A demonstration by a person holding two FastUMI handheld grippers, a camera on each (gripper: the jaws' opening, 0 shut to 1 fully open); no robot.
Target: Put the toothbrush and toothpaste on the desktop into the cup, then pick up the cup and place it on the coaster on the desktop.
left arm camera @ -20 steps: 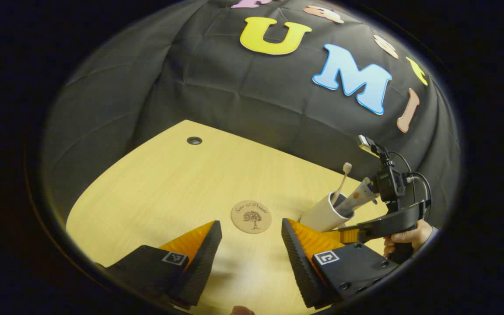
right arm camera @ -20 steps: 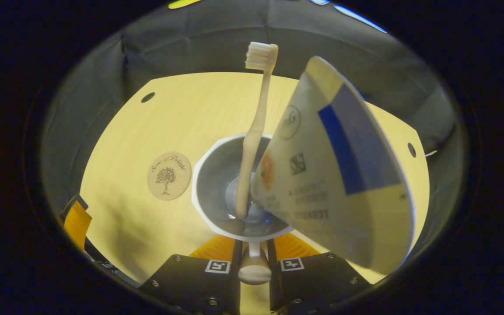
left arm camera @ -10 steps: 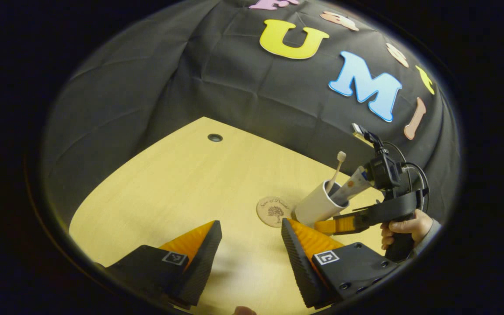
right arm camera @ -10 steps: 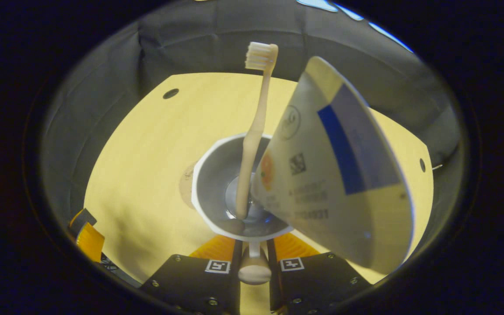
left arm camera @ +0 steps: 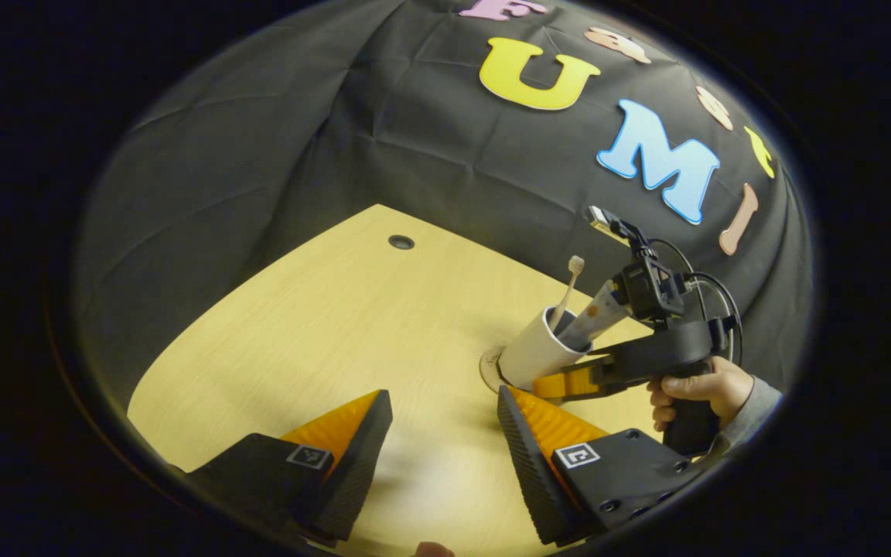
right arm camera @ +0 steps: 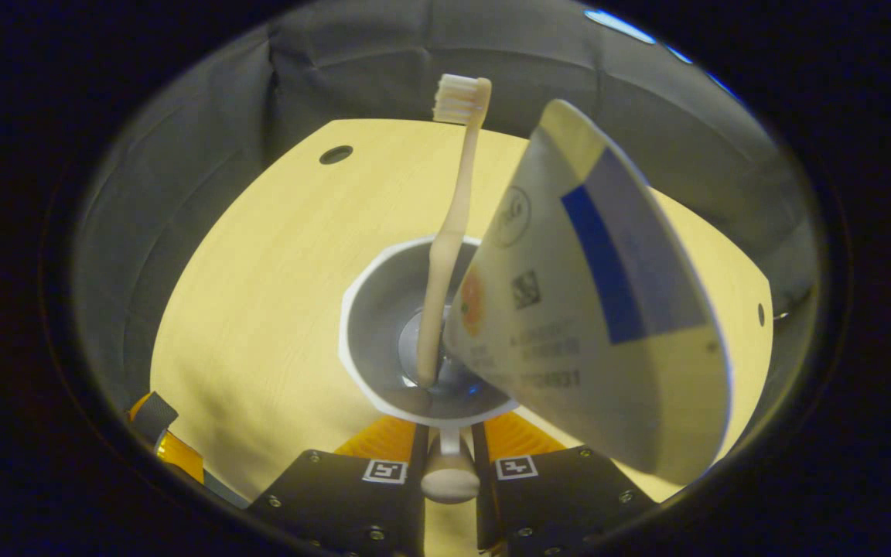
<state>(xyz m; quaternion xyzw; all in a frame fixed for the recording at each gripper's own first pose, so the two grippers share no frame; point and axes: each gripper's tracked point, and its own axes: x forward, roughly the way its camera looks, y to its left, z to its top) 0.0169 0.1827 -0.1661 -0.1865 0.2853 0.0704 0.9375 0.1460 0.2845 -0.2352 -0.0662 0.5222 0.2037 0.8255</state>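
Above the round coaster (left arm camera: pixel 489 363) on the pale wooden desk (left arm camera: pixel 322 325), the right gripper (right arm camera: pixel 450 447) clamps the white cup's (left arm camera: pixel 534 357) handle. Inside stand a cream toothbrush (right arm camera: pixel 452 224) and a toothpaste tube (right arm camera: pixel 592 302), its print too blurred to read. The left gripper (left arm camera: pixel 445 441) hangs spread wide, holding nothing

Left tongs (left arm camera: pixel 444 433): black housings with square fiducial markers, screws and ribbed inner faces. Right tongs (right arm camera: pixel 449 452): matching black housings, markers, screws; in the left gripper view, black pistol grip, top-mounted camera, looping black cables; hand (left arm camera: pixel 693 391) with grey sleeve cuff
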